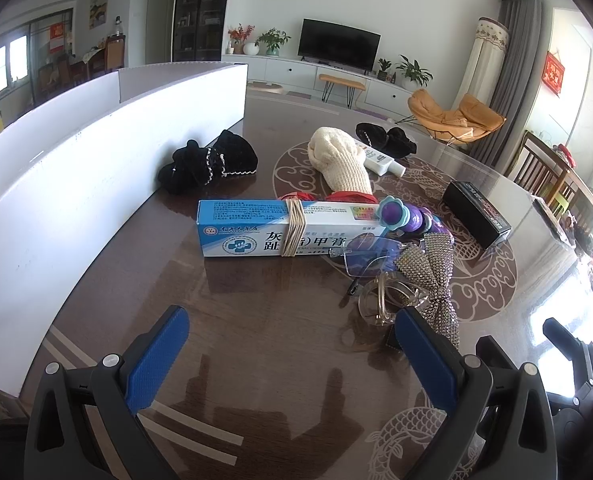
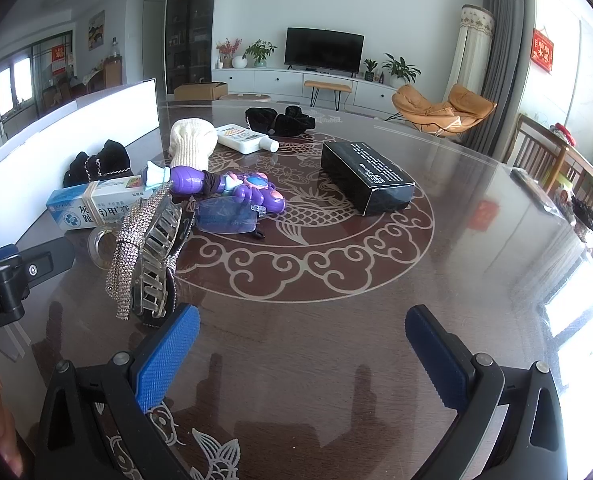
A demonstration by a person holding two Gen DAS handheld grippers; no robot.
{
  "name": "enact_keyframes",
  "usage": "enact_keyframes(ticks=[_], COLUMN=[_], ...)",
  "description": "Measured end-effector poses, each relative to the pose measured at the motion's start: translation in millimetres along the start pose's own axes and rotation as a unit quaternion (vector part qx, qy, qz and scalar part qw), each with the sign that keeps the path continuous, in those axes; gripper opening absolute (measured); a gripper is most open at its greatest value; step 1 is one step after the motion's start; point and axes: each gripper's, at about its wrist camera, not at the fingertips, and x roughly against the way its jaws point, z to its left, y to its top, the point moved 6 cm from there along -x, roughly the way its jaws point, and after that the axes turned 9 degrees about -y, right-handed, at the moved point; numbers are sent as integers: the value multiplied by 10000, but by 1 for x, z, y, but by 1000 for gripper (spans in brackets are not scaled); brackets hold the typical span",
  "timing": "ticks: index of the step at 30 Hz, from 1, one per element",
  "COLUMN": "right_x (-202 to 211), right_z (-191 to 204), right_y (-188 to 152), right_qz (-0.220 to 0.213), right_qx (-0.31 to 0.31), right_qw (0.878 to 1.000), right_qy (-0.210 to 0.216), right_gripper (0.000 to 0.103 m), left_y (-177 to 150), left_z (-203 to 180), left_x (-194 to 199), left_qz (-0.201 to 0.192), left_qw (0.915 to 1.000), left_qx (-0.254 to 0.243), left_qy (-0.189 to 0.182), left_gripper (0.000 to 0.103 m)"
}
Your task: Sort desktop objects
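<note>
A heap of objects lies on the dark round table (image 1: 256,320). A blue-white ointment box (image 1: 276,228) bound with rubber bands lies ahead of my open, empty left gripper (image 1: 292,336). Right of it are rimless glasses (image 1: 360,256), a purple toy (image 1: 408,216), a rhinestone bow hair claw (image 1: 432,268) and a clear tape roll (image 1: 376,304). My right gripper (image 2: 302,330) is open and empty, with the hair claw (image 2: 148,256) by its left finger. The toy (image 2: 232,188), glasses (image 2: 228,216) and a black box (image 2: 366,176) lie further ahead.
A white board (image 1: 76,184) stands along the table's left side. Black scrunchies (image 1: 208,164), a cream knit glove (image 1: 340,160), a white bottle (image 1: 380,158) and more black fabric (image 2: 280,120) lie toward the far side. Wooden chairs (image 1: 544,172) stand at right.
</note>
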Motion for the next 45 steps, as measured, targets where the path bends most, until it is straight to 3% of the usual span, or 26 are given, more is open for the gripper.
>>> enact_keyframes(ticks=[45], right_x=[-4], right_z=[4], right_y=[-3], right_qz=[159], right_qx=[152], right_qw=[9997], right_qy=[65], right_gripper=[103], left_y=[-4], left_z=[2], left_x=[0], left_qz=[72], left_qw=[10000], left_qx=[53], left_qy=[-20], left_gripper=[103])
